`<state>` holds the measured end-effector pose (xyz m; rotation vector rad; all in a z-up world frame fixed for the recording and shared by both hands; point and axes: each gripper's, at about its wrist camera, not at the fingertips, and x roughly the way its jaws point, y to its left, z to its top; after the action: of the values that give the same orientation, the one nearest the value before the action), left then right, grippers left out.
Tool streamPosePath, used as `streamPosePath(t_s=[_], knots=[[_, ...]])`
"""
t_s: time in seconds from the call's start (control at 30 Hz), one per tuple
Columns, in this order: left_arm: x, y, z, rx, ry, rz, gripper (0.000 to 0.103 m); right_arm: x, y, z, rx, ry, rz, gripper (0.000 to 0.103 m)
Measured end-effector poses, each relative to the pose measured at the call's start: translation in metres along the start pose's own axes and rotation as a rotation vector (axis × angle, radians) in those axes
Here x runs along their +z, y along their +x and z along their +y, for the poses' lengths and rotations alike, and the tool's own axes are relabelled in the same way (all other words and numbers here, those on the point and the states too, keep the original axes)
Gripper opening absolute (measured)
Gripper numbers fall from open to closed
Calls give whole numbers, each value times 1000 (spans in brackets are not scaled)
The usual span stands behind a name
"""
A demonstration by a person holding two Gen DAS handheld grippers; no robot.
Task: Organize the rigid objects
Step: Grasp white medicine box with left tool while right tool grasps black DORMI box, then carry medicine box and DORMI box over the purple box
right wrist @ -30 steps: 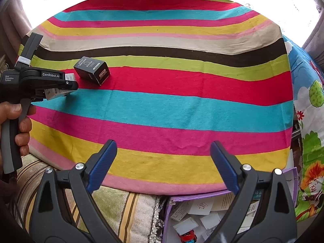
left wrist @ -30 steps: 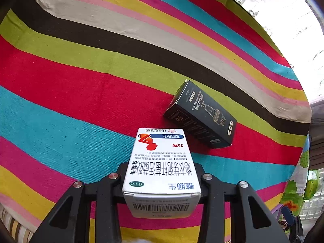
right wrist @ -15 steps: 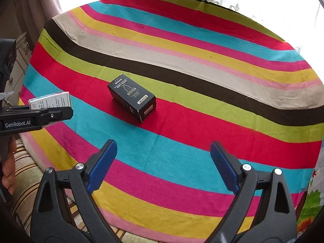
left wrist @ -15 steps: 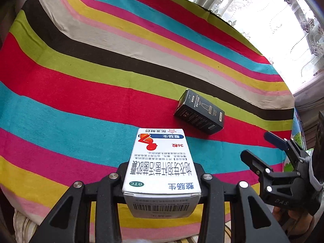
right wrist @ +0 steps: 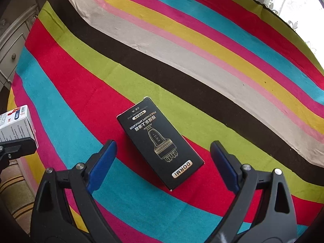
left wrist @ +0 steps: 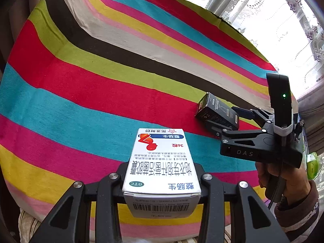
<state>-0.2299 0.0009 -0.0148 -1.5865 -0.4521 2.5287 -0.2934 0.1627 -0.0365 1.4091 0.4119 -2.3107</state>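
Observation:
My left gripper [left wrist: 161, 179] is shut on a white medicine box [left wrist: 162, 162] with red and blue print, held above the striped cloth. The same box shows at the left edge of the right wrist view [right wrist: 15, 125]. A black DORMI box [right wrist: 160, 141] lies flat on the red stripe. My right gripper [right wrist: 162, 162] is open, its blue-padded fingers [right wrist: 101, 166] on either side of the black box's near end, just above it. In the left wrist view the right gripper [left wrist: 239, 119] reaches the black box [left wrist: 217, 111] from the right.
A striped cloth [right wrist: 182, 50] covers the surface. A cabinet with drawers [right wrist: 12, 46] stands at the left. Lace curtains and a bright window [left wrist: 283, 20] lie beyond the far edge. A striped cushion [right wrist: 14, 188] lies below the cloth's near edge.
My right gripper has moved forward to the black box, which now sits between its open fingers. My left gripper has drawn back and left with the white box still held.

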Motion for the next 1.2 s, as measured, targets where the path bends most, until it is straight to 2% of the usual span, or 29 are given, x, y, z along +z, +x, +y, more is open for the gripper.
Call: streamPosePath(t_s=[0.07,0.1,0.13,0.17,0.27,0.57,0.87,1.2], knots=[[-1,-1,1,-9,-3,3,42,0,5,-2,25,14,10,67],[-2,-1,0,-12,-2,4,42,-1,8,-3,29,28,22,59],[-4,1,-4,-13,-2,3,42,-2,9,-6,35,47,34,48],[-5,0,-5,-16,-2,2,42,-4,7,-7,22,58,21,43],[-6,-4,-10,-20,8,-7,42,-10,0,-11,42,103,12,43],[-22,-17,-45,-66,83,-11,42,-53,-52,-22,-70,198,-35,43],[-51,-35,-103,-163,223,-3,42,-128,-133,-45,-182,378,-51,43],[-96,-66,-186,-314,394,18,42,-222,-209,-52,-307,542,-75,43]])
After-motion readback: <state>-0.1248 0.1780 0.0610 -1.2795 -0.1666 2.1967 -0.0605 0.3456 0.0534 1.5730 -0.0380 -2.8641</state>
